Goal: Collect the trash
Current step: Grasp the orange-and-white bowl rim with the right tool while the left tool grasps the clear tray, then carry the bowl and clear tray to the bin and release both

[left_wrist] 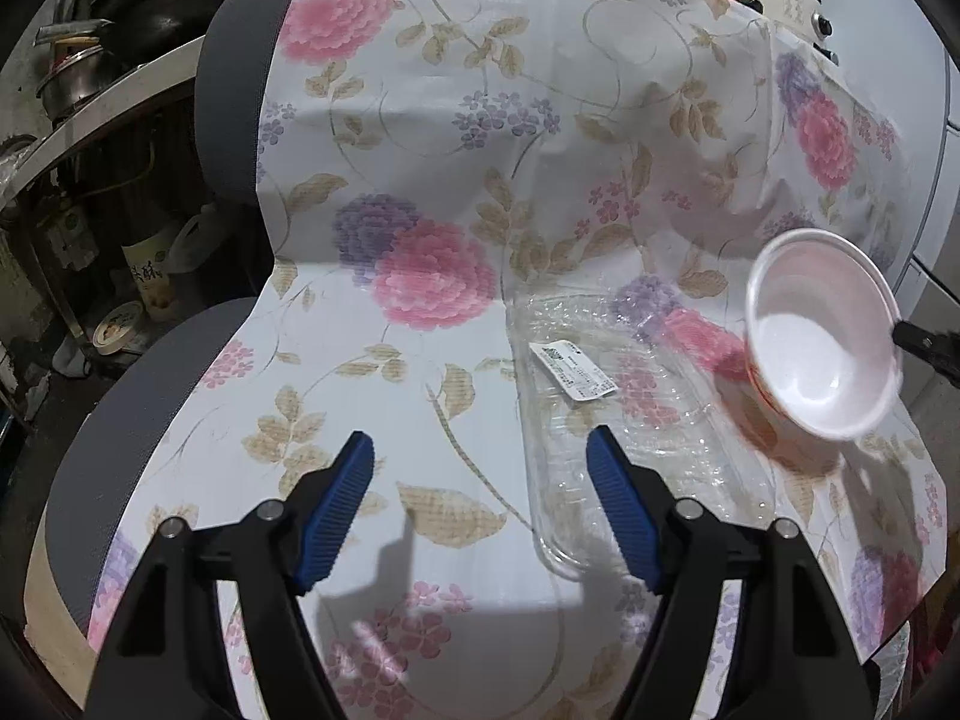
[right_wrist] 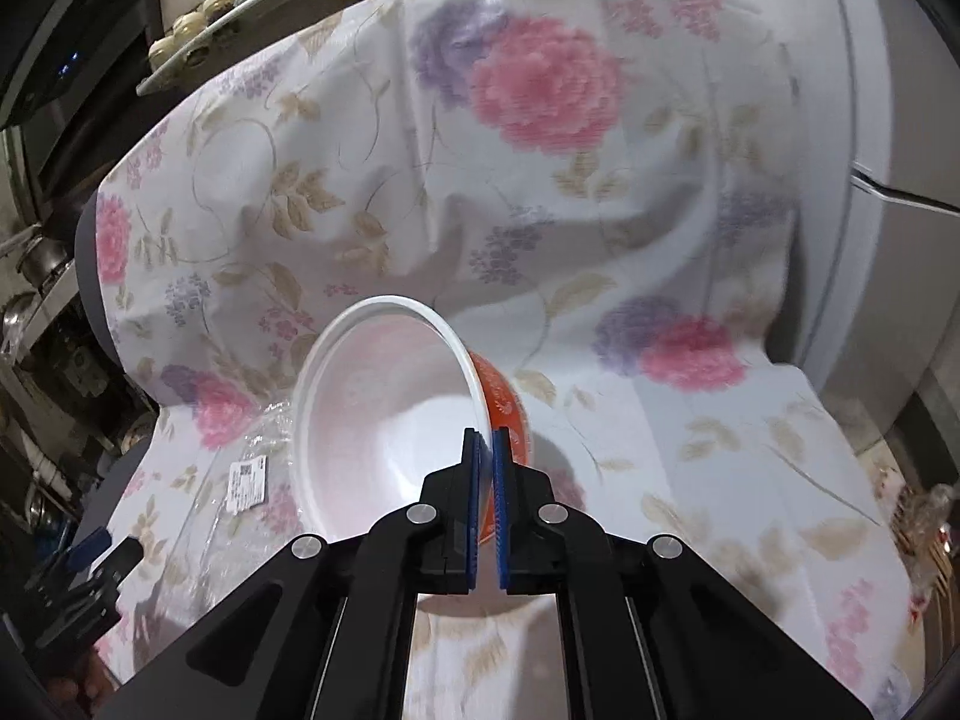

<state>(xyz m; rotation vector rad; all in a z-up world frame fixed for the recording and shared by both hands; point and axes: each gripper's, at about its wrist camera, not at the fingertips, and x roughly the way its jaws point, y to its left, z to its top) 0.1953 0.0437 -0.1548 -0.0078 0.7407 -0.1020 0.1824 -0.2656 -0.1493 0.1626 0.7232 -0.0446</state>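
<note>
Blue-padded and spread wide, the left claw holds nothing in the left wrist view and hovers over a floral cloth that is draped across a grey chair. Just ahead of its right finger, and partly under that finger's tip, lies a clear plastic container, flat on the cloth, with a white printed label stuck to its top. Farther to the right of the claw, a white disposable bowl with an orange outside is tipped so that its mouth faces the camera; a black fingertip of the other tool meets its rim at the far right. Off to the left of the claw, beyond the chair, cluttered shelves carry pots and jars.

From the right wrist view, the right claw is nearly closed, its two blue pads pinching the bowl's rim, one pad inside and one against the orange outer wall. The bowl hangs tilted directly ahead of the claw, mouth turned to the left, above the cloth. Left of and below the claw, the plastic container and its label rest on the cloth, with the left claw showing at the lower left edge. To the right stands a pale refrigerator.
</note>
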